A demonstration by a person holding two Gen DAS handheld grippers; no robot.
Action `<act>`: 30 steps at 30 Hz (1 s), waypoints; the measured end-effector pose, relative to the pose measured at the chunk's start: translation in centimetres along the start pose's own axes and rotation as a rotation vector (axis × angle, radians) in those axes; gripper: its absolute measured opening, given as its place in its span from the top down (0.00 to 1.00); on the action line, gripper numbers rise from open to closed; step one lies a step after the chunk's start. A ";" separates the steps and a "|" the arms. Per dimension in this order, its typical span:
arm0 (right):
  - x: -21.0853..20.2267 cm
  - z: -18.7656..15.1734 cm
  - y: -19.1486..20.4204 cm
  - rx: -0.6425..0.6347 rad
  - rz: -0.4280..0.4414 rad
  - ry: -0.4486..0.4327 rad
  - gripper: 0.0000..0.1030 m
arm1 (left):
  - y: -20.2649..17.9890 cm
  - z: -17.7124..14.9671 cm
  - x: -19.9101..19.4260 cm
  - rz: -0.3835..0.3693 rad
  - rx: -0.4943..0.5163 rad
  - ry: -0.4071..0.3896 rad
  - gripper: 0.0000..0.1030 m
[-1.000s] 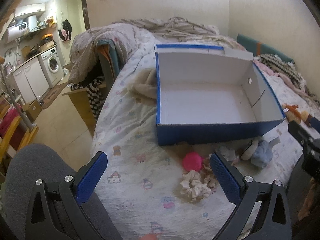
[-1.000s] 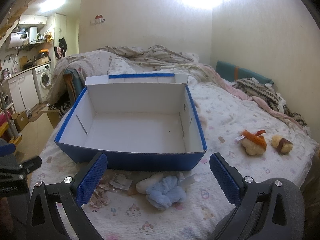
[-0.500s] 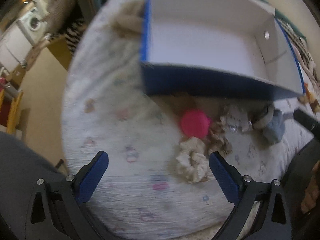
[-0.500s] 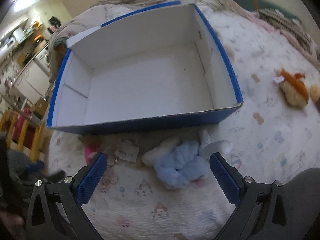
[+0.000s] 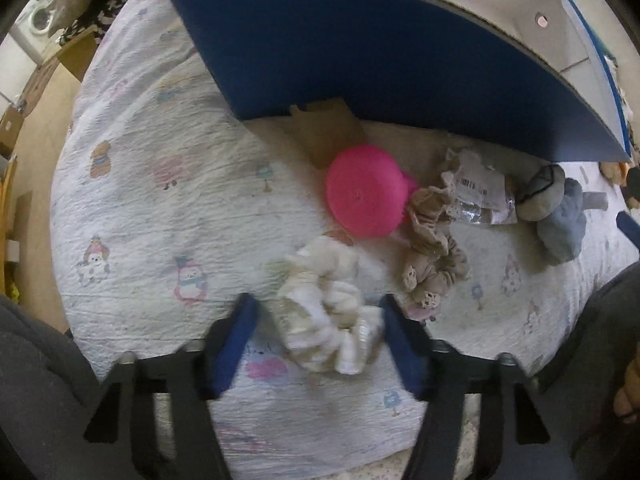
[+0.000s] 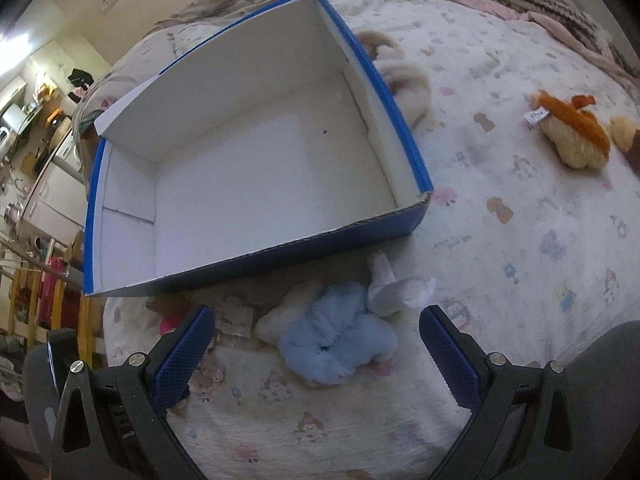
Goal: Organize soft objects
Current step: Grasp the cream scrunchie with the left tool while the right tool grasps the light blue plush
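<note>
Looks like the pickup stage: the left gripper (image 5: 316, 320) has its fingers partly spread either side of the cream scrunchie (image 5: 328, 312), not pinching yet, so next it should squeeze and lift toward the blue box (image 6: 256, 184) ahead. The right gripper (image 6: 316, 344) hangs wide open with the light blue scrunchie (image 6: 340, 344) between its fingertips. Only the right view shows the box is empty.

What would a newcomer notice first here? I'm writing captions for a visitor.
The big open blue cardboard box with a white inside, empty, on the patterned bedsheet. In front of it lies a row of soft things: a round bright pink plush and a fluffy light blue scrunchie. The left claw straddles a cream scrunchie.
</note>
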State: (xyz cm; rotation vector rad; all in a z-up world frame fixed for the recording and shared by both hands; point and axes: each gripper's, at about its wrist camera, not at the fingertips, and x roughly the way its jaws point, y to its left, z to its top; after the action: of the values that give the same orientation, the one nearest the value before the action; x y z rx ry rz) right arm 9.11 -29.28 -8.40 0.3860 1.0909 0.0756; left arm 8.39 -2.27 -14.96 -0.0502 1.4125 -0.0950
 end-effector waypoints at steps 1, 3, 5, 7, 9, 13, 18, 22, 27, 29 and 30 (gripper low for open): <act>0.0 0.0 -0.2 0.010 0.005 0.003 0.00 | 0.1 0.0 -0.1 0.002 0.000 -0.006 0.70; 0.1 0.0 -0.8 0.040 0.022 0.015 0.00 | 0.4 0.0 -0.5 0.008 -0.006 -0.020 0.78; 0.4 0.1 -1.3 0.068 0.037 0.032 0.00 | 0.7 0.0 -1.6 0.016 -0.023 -0.060 0.81; 0.8 0.3 -1.4 0.082 0.035 0.050 0.00 | 1.1 0.3 -2.3 0.027 -0.038 -0.098 0.81; 1.4 0.4 -1.3 0.080 0.023 0.072 0.00 | 1.4 0.3 -2.7 0.031 -0.057 -0.123 0.81; 2.5 0.9 -0.6 0.053 0.002 0.105 0.00 | 1.9 0.4 -3.9 0.051 -0.068 -0.164 0.81; 6.8 1.1 1.4 -0.150 -0.184 0.290 0.00 | 0.8 0.2 -4.5 0.064 -0.053 -0.178 0.82; 8.7 0.6 3.4 -0.246 -0.169 0.341 0.00 | 0.6 -0.8 -4.4 0.075 -0.046 -0.189 0.82; 8.5 0.2 5.0 -0.301 -0.211 0.278 0.27 | 0.2 -1.3 -5.1 0.085 -0.066 -0.197 0.82; 8.0 0.3 5.1 -0.286 -0.172 0.281 0.48 | 0.3 -1.2 -5.0 0.081 -0.074 -0.190 0.82; 7.8 0.3 5.0 -0.275 -0.153 0.295 0.55 | 0.3 -1.3 -5.0 0.080 -0.076 -0.187 0.82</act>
State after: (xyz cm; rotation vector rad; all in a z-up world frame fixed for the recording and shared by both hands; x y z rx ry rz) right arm 13.63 -22.76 -13.21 0.0428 1.3773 0.1485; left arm 6.31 -1.50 -10.29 -0.0638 1.2296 0.0298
